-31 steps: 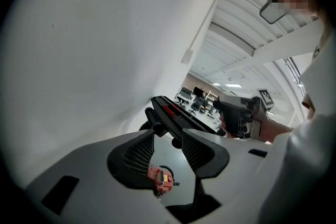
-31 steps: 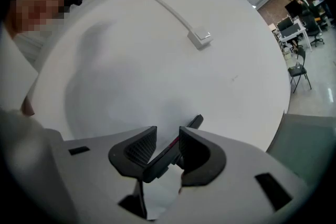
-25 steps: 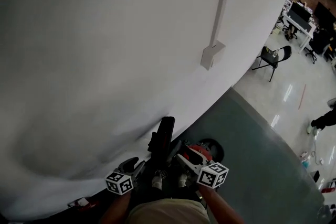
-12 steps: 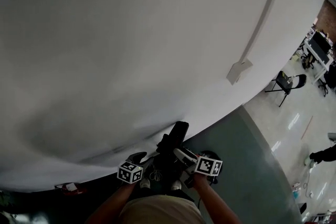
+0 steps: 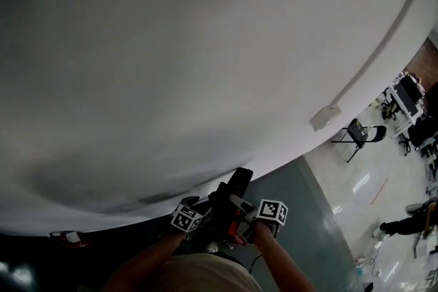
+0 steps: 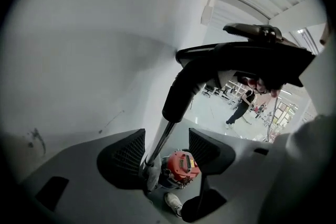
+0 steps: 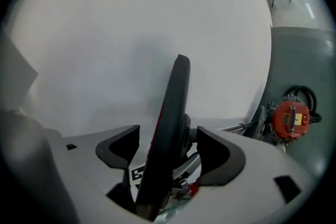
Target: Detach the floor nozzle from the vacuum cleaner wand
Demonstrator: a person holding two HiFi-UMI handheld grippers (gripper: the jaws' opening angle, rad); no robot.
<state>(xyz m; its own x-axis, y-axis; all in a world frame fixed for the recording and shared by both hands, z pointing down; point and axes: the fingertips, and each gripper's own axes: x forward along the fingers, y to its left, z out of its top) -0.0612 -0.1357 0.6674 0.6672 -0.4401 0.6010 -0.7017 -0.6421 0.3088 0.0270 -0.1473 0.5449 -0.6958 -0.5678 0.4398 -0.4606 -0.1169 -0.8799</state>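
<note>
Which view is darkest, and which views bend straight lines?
Head view: darkest, the nozzle lost in shadow, the wall bowed. Left gripper view: fisheye, black corners, nozzle backlit by the bright hall. Right gripper view: fisheye, near nozzle soft.

Shiny metal wand [image 6: 159,142], matt wall [image 5: 171,44]

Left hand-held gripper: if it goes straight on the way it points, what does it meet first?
Most likely the silver wand: it stands between the left hand-held gripper's jaws, which have just been opening. Beyond it lies the red vacuum body; depth is unclear.
</note>
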